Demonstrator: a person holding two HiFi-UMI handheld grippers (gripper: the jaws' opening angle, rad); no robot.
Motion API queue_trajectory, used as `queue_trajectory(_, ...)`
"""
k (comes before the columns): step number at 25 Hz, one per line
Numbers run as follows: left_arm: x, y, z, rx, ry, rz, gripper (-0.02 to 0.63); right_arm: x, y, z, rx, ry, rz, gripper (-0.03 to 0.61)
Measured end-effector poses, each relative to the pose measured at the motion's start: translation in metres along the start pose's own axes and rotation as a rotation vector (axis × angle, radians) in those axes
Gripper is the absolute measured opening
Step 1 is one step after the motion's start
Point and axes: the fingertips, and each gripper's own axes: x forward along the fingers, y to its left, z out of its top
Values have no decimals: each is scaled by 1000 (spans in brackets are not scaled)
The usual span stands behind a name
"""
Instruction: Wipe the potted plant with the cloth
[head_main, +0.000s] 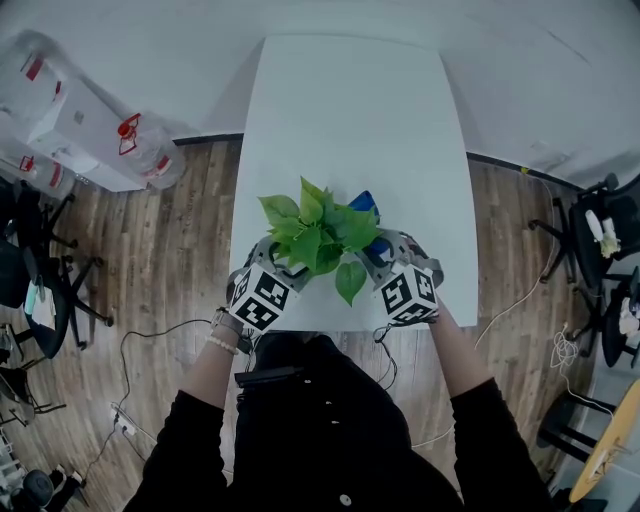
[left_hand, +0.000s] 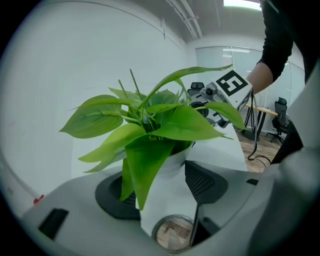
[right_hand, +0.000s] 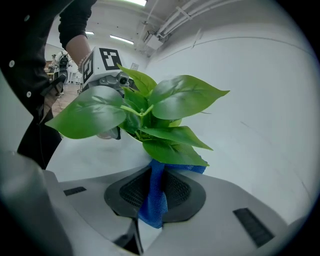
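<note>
A potted plant (head_main: 318, 235) with broad green leaves stands in a white pot (left_hand: 167, 200) near the front edge of the white table (head_main: 350, 120). My left gripper (head_main: 272, 262) reaches in from the left, and its jaws stand wide with both pads against the pot's sides. My right gripper (head_main: 385, 255) comes from the right, shut on a blue cloth (right_hand: 152, 200). The cloth runs up from between the pads and lies under a low leaf (right_hand: 175, 152). More of the blue cloth (head_main: 366, 204) shows behind the foliage. Leaves hide both sets of fingertips in the head view.
The table's front edge lies just under both grippers, with the person's body right behind it. Clear plastic jugs (head_main: 140, 150) stand on the floor at the left, office chairs at the left (head_main: 40, 270) and right (head_main: 600, 230), and cables (head_main: 130, 400) trail over the wooden floor.
</note>
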Motion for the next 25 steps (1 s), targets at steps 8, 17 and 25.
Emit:
queue_trajectory(8, -2, -8, -2, -46, 24, 43, 285, -15, 51, -3, -6, 13, 7, 87)
queue_trajectory(17, -3, -8, -3, -71, 28, 70, 279, -10, 104, 20, -1, -7, 9, 87)
queue_trajectory(25, -3, -10, -2, -78, 28, 82, 278, -23, 120, 33, -23, -40, 41, 87)
